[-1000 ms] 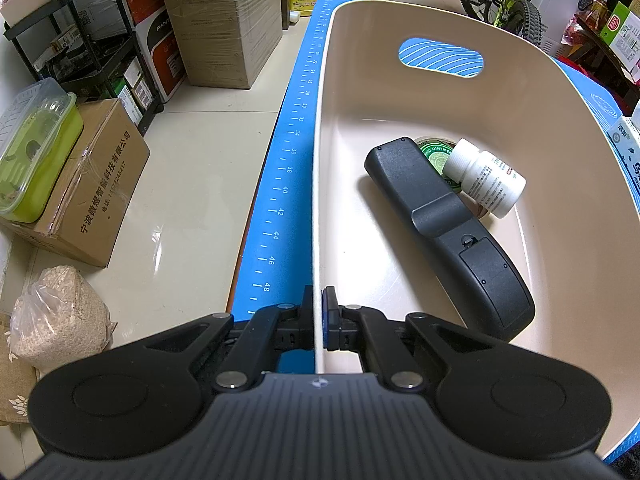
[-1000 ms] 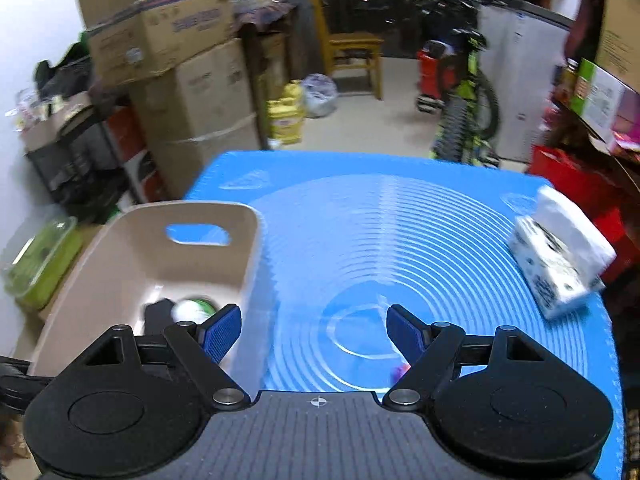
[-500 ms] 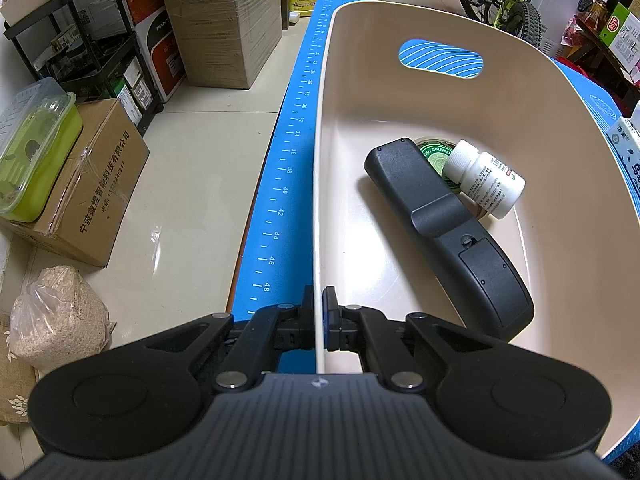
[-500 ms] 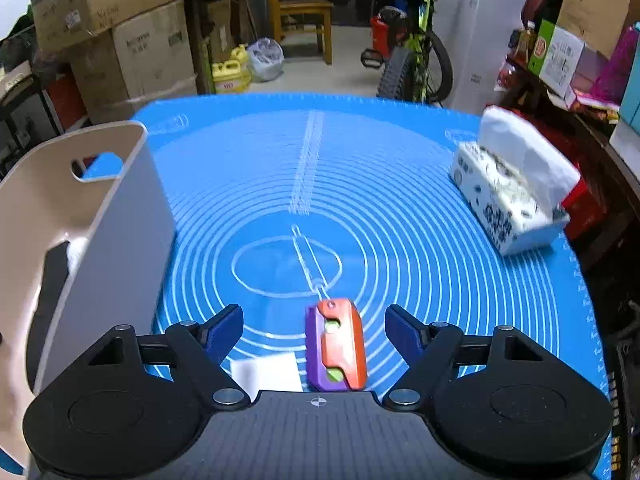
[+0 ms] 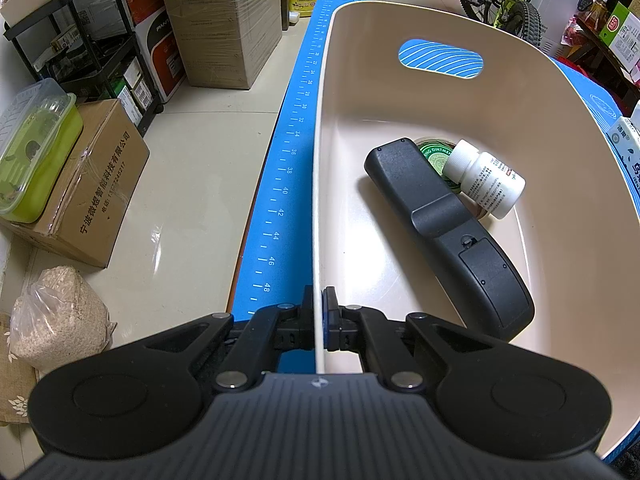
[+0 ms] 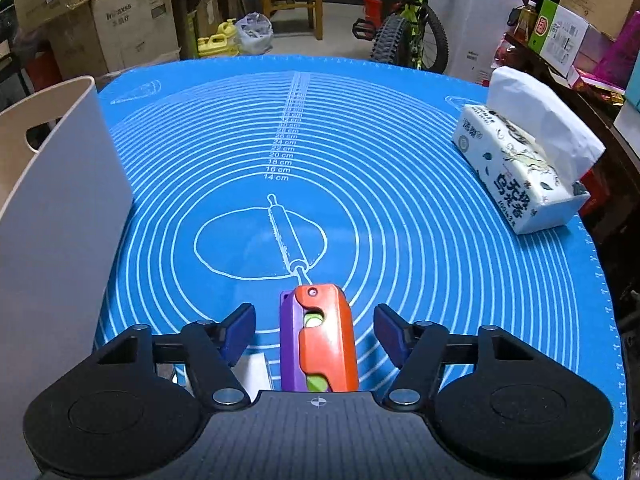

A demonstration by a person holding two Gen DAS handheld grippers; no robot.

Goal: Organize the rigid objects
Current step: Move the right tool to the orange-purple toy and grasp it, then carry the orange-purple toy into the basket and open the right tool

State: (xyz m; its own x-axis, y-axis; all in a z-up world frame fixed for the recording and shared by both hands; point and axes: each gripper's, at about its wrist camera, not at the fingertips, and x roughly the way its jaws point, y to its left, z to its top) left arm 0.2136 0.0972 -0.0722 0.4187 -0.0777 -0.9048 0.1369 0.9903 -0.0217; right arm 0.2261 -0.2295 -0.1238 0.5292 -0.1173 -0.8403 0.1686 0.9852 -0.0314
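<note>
My left gripper [image 5: 319, 307] is shut on the near rim of a beige plastic bin [image 5: 560, 184]. Inside the bin lie a black remote [image 5: 448, 232], a white pill bottle [image 5: 486, 178] and a green round tin [image 5: 434, 156], partly hidden under the other two. My right gripper [image 6: 316, 328] is open, low over the blue mat [image 6: 400, 200]. An orange and purple toy block [image 6: 320, 344] lies on the mat between its fingers, untouched by them. The bin's outer wall [image 6: 60, 220] stands at the left of the right wrist view.
A tissue pack [image 6: 524, 168] lies at the mat's right edge. A small white object [image 6: 254, 372] lies beside the toy, partly hidden by the left finger. Boxes, shelves, a chair and a bicycle stand around the table on the floor.
My right gripper has swung away from the bin and come down over the mat, so the orange and purple toy now lies between its open fingers. The left gripper has not moved.
</note>
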